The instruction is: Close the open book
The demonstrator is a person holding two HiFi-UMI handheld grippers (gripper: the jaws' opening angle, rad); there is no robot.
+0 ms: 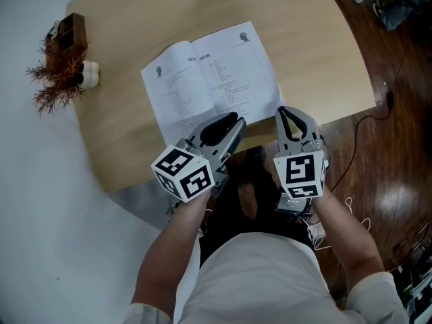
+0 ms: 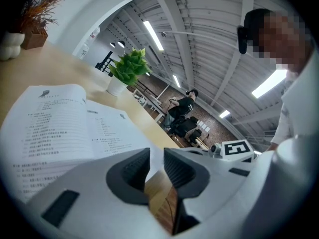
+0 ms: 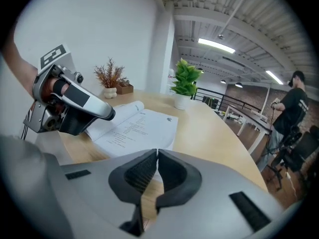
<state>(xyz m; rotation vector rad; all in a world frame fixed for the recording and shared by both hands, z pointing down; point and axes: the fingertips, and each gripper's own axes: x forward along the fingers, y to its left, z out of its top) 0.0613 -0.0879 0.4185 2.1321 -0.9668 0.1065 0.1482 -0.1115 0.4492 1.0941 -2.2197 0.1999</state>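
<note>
Open and flat, the book (image 1: 210,79) lies near the front edge of the surface (image 1: 317,59). At its near edge the left tool (image 1: 233,122) hovers, jaws apart and empty — the right tool (image 1: 283,112), jaws together on nothing, sits beside the right page's corner, likely to flip it.

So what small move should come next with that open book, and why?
Probably nudge the right gripper, jaws shut, under the near right corner of the book to lift that page: it lies flat open and the gripper sits just beside it.
</note>
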